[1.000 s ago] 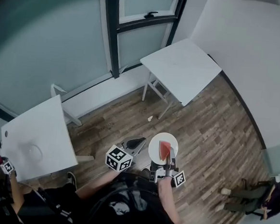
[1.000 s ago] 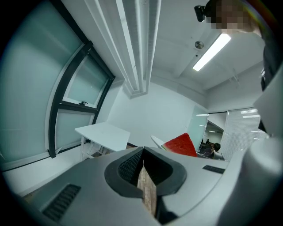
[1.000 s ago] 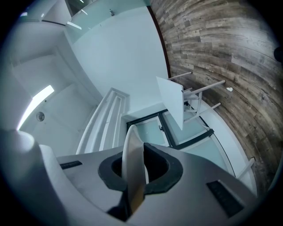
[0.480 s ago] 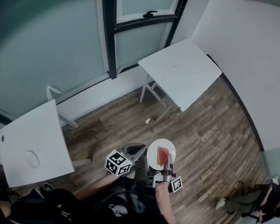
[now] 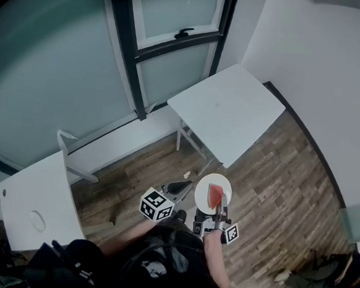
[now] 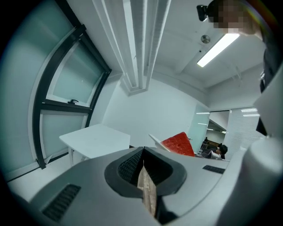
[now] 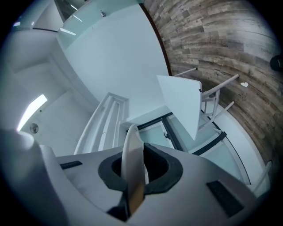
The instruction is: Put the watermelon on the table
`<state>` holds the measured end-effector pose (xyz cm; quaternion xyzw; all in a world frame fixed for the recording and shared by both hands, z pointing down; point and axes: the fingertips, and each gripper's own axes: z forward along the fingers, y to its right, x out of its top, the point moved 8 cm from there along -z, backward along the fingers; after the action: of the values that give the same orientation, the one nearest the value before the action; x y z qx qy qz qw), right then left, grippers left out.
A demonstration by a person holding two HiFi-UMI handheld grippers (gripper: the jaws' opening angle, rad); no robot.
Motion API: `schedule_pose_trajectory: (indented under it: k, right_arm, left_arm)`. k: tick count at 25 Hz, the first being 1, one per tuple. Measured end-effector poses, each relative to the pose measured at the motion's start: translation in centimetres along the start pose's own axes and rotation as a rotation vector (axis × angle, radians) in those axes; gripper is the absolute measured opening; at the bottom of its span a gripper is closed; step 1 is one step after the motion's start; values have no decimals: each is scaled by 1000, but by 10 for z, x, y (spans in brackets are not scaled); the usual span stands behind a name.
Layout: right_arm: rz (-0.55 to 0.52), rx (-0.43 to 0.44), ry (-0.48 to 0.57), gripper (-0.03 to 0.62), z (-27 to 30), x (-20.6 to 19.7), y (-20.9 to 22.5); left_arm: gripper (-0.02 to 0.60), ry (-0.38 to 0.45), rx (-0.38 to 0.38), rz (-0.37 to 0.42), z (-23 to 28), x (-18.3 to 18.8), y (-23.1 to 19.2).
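Observation:
A red watermelon slice [image 5: 214,196] lies on a small white plate [image 5: 202,188]. My right gripper [image 5: 222,206] is shut on the plate's near rim and carries it above the wooden floor. In the right gripper view the plate's edge [image 7: 131,150] stands upright between the jaws of my right gripper [image 7: 135,164]. The white table [image 5: 229,107] stands just beyond the plate, by the window. My left gripper [image 5: 178,187] hangs left of the plate, shut and holding nothing. In the left gripper view my left gripper [image 6: 143,167] points past the slice [image 6: 179,144] toward the table [image 6: 95,137].
A second white table [image 5: 29,203] stands at the left. A dark-framed window [image 5: 176,37] and white walls close the corner behind the near table. A small scrap [image 5: 187,174] lies on the floor. A seated person [image 5: 325,273] is at the bottom right.
Both grippers and the plate with the slice have been carried toward the table by the window, which now looks nearer. The left table has slid toward the view's lower left.

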<state>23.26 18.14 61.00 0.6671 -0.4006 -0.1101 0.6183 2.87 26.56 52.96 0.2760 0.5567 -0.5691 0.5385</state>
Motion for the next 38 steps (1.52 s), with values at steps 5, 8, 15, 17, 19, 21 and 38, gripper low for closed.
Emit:
schedule_pose_trajectory:
  k: [5, 8, 15, 17, 19, 21, 38]
  right_arm:
    - [14, -78, -83, 26, 39, 11, 18]
    - [36, -109, -90, 26, 65, 10, 30]
    - [28, -122, -87, 26, 148, -8, 56]
    - [11, -125, -88, 26, 173, -14, 63]
    - [-14, -122, -84, 26, 197, -20, 67]
    - [-31, -115, -61, 26, 216, -27, 70]
    - [-68, -162, 50, 26, 316, 23, 98]
  left_arm:
    - [6, -24, 53, -3, 29, 6, -24]
    - [6, -18, 86, -21, 36, 18, -51]
    - [6, -22, 87, -49, 57, 47, -131]
    - [6, -14, 76, -46, 64, 60, -156]
    - [6, -12, 59, -49, 71, 71, -182]
    - [6, -17, 38, -59, 77, 80, -204]
    - [6, -109, -44, -73, 191, 109, -296]
